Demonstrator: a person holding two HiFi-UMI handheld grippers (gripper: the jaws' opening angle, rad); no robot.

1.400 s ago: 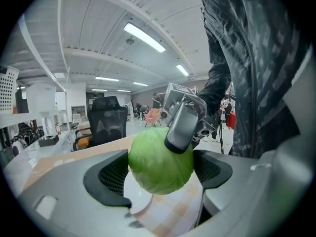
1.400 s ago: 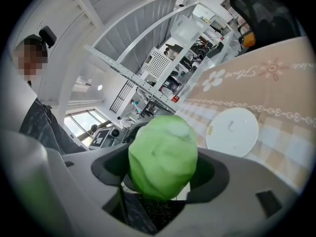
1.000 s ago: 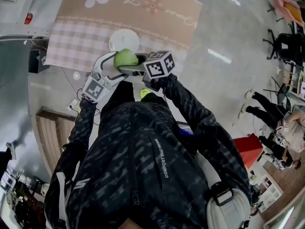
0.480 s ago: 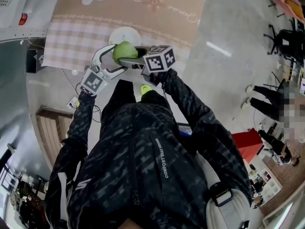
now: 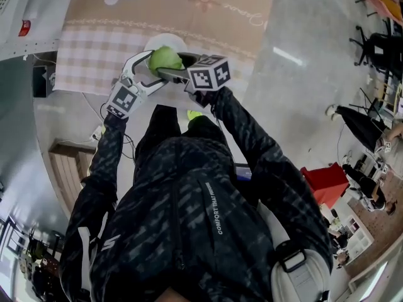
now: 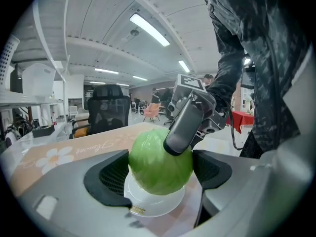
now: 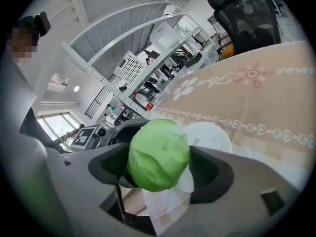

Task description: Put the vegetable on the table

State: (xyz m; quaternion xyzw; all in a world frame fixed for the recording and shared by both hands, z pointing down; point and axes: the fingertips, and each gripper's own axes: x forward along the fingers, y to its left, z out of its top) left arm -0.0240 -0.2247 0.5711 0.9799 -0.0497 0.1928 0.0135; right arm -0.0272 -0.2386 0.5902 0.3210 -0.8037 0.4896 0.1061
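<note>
A round green cabbage (image 5: 165, 58) hangs between both grippers at the near edge of the table, right over a white plate (image 5: 155, 42). Whether it touches the plate I cannot tell. My left gripper (image 5: 157, 67) comes in from the left and is shut on the cabbage (image 6: 160, 164), both pads against its sides. My right gripper (image 5: 173, 65) crosses from the right. Its jaws have just been opening and now stand wide round the cabbage (image 7: 158, 154), close to it but not squeezing. One right finger (image 6: 180, 127) lies across the cabbage's top.
The table wears a beige and pink checked cloth (image 5: 189, 11) with flower prints. A wooden pallet (image 5: 63, 175) lies on the floor at the left and a red box (image 5: 324, 181) at the right. A black office chair (image 6: 108, 110) stands behind the table.
Both grippers have carried the cabbage forward and down over the table edge, so it now covers more of the white plate.
</note>
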